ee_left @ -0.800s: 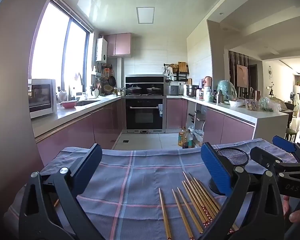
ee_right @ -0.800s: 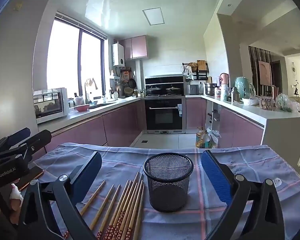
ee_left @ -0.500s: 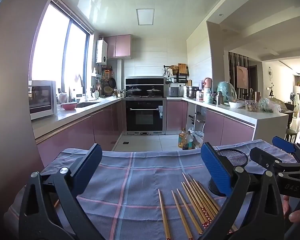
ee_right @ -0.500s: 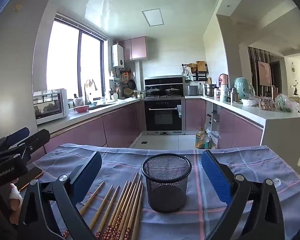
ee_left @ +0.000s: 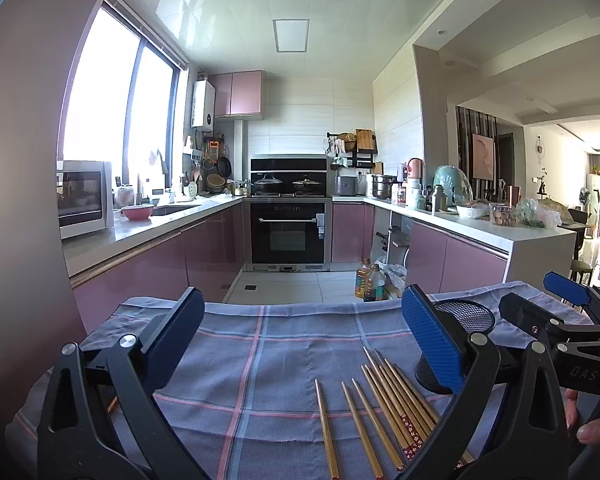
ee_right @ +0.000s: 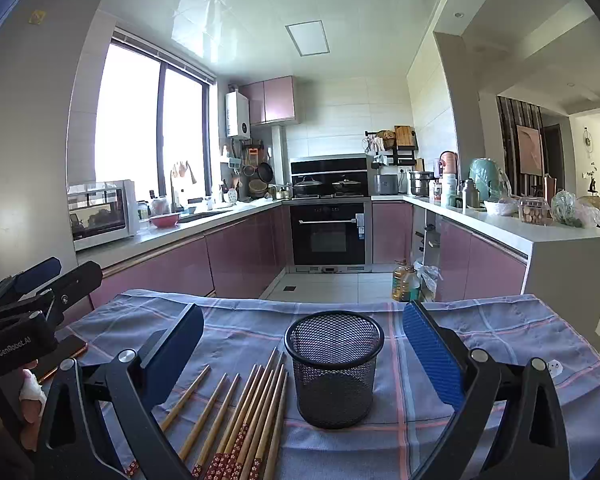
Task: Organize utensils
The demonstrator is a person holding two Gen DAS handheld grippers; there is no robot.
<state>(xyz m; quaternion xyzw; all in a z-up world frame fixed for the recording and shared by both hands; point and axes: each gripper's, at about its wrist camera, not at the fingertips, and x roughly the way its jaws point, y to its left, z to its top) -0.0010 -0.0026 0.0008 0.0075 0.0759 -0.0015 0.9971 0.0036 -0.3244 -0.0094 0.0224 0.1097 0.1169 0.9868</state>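
Several wooden chopsticks (ee_left: 384, 404) (ee_right: 244, 412) lie side by side on a blue checked tablecloth (ee_left: 260, 360) (ee_right: 480, 340). A black mesh cup (ee_right: 334, 368) (ee_left: 466, 320) stands upright just right of them. My left gripper (ee_left: 300, 340) hovers open above the cloth, with the chopsticks low between its fingers and nothing gripped. My right gripper (ee_right: 304, 344) is open too, and the mesh cup stands ahead between its blue pads, untouched. Each gripper shows at the edge of the other's view, the right one (ee_left: 556, 320) and the left one (ee_right: 32, 292).
A phone (ee_right: 62, 354) lies on the cloth at the left edge. Beyond the table's far edge are the tiled floor, oil bottles (ee_right: 406, 284), pink kitchen cabinets and an oven (ee_right: 328, 236). A white counter end (ee_right: 568, 256) stands at the right.
Both views have tilted slightly downward, so the kitchen background sits a little higher. Chopsticks and cup have not moved, and both grippers stay open.
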